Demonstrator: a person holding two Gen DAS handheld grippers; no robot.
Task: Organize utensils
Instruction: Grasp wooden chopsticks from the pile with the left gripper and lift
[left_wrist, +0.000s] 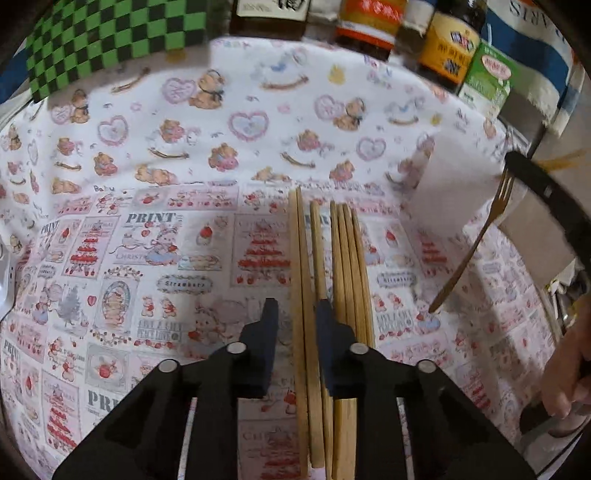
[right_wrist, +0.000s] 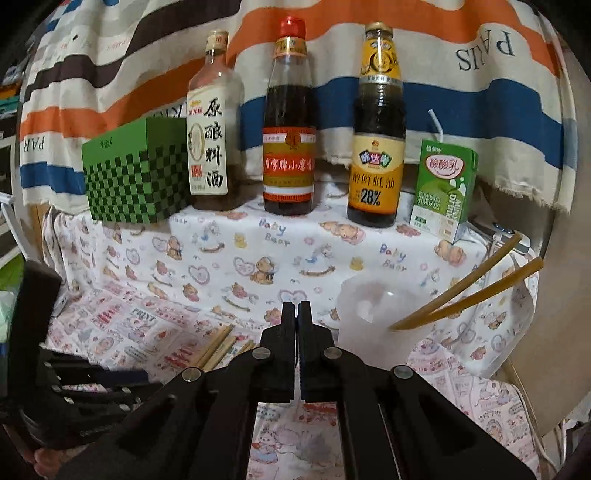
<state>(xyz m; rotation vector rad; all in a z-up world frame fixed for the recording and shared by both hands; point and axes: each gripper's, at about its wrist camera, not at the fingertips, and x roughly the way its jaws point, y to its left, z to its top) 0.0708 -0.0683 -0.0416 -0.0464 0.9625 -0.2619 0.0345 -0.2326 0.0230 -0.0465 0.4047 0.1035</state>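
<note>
Looking down, the left wrist view has open tablecloth (left_wrist: 147, 258) on its left side. At centre the left gripper (left_wrist: 297, 304) straddles two of the loose chopsticks (left_wrist: 343, 258): its jaws are narrowly apart, and a sliver of cloth shows between the left finger and the nearest stick. The other sticks lie just to the right. Further right a gold fork (left_wrist: 476, 240) slants beside the translucent cup (left_wrist: 447, 192); what bears it I cannot tell. A hand (left_wrist: 565, 369) sits at the right edge.

Only the right wrist view shows the back row in full: green checkered box (right_wrist: 136, 177), three bottles (right_wrist: 290, 147) and milk carton (right_wrist: 443, 192). The right gripper (right_wrist: 296, 308) is pressed together on nothing. To its right, two chopsticks (right_wrist: 472, 291) lean in the cup, near the table's right edge.
</note>
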